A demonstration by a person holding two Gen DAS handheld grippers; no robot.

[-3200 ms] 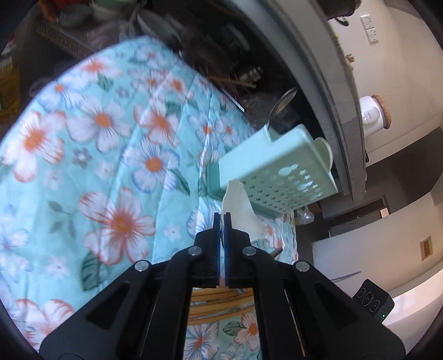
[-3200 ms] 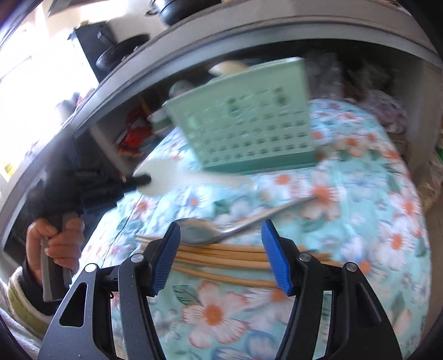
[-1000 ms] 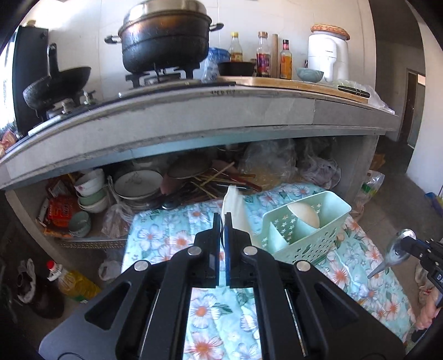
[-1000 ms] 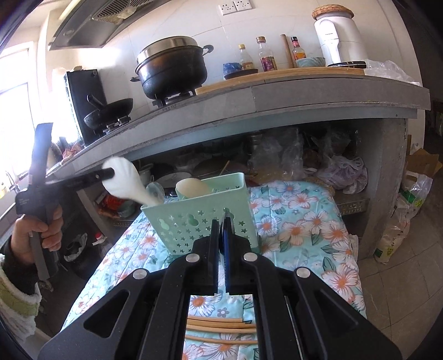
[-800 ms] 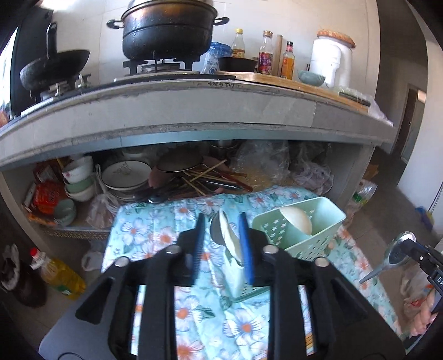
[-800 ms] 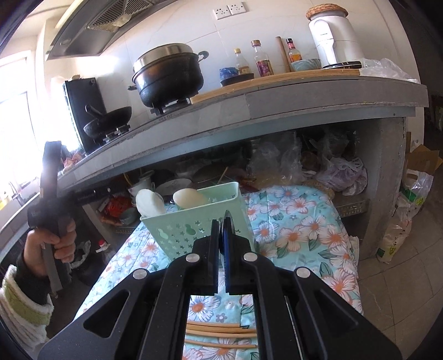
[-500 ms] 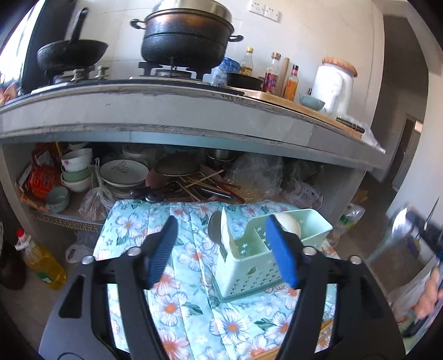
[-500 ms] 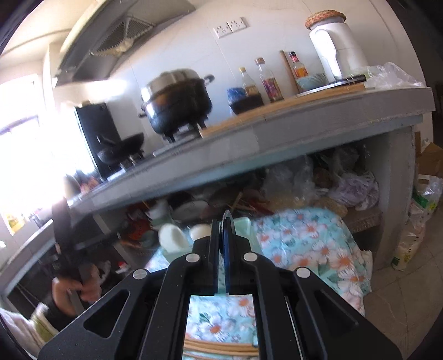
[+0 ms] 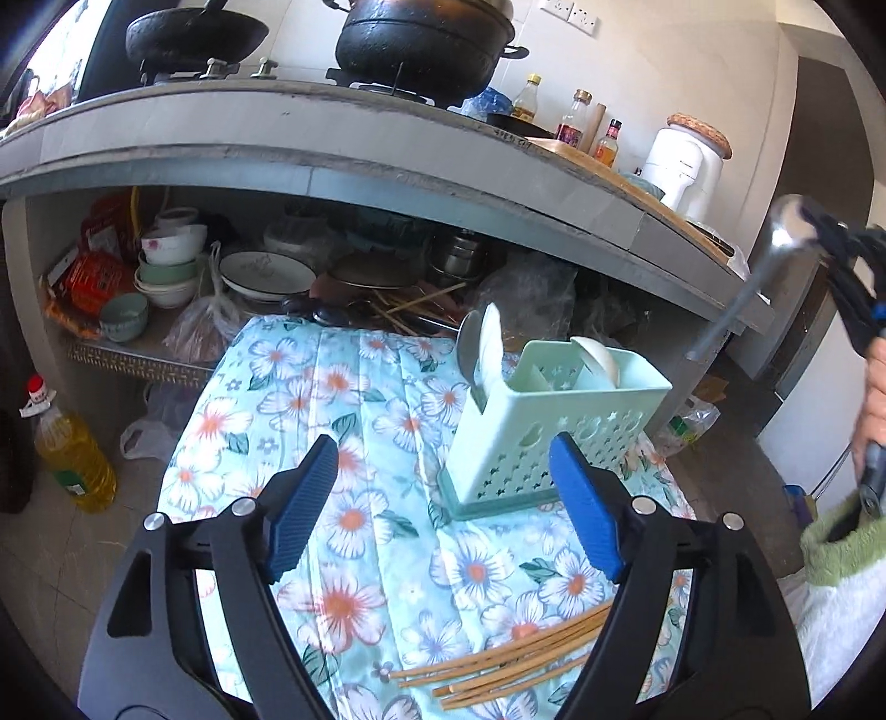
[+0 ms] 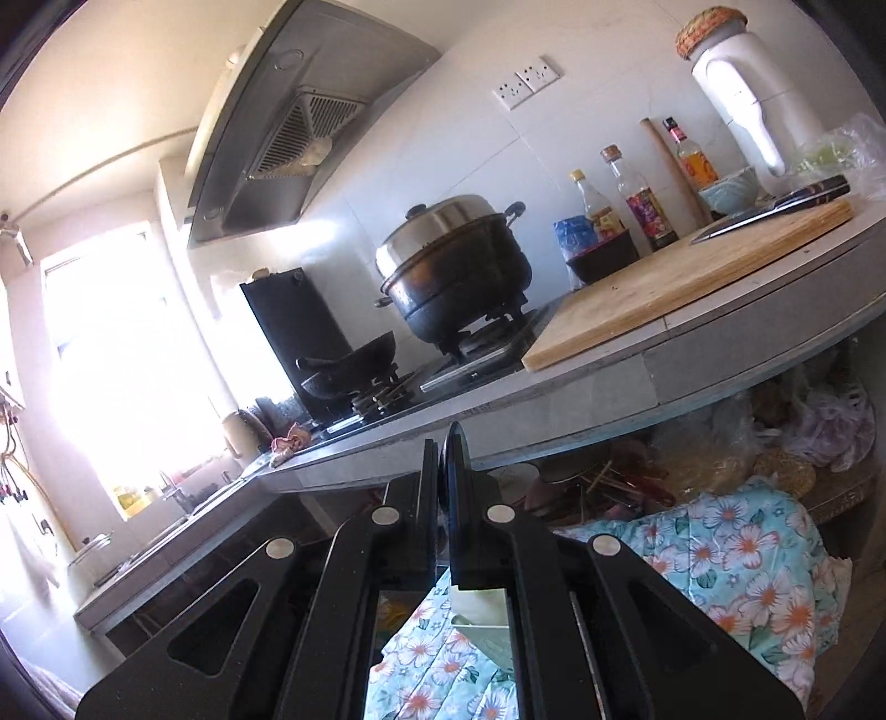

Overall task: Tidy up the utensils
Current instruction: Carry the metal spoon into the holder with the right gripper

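A mint green utensil basket stands on the flowered cloth; its corner shows low in the right wrist view. Two white spoons stand in it. Wooden chopsticks lie on the cloth near me. My left gripper hangs short of the basket, its jaws opening, nothing between the blue pads. High at the right, my right gripper is shut on a metal spoon by its bowl end, handle slanting down toward the basket. In its own view the right gripper is shut.
A concrete counter carries a big pot, a wok, bottles, and a cutting board with a knife. The shelf beneath holds bowls, plates and bags. An oil bottle stands on the floor, left. A person's hand is at right.
The left gripper let go of the white spoon, which now stands in the basket, then opened wide and drew back. The right gripper rose with the metal spoon and tilted up toward the counter.
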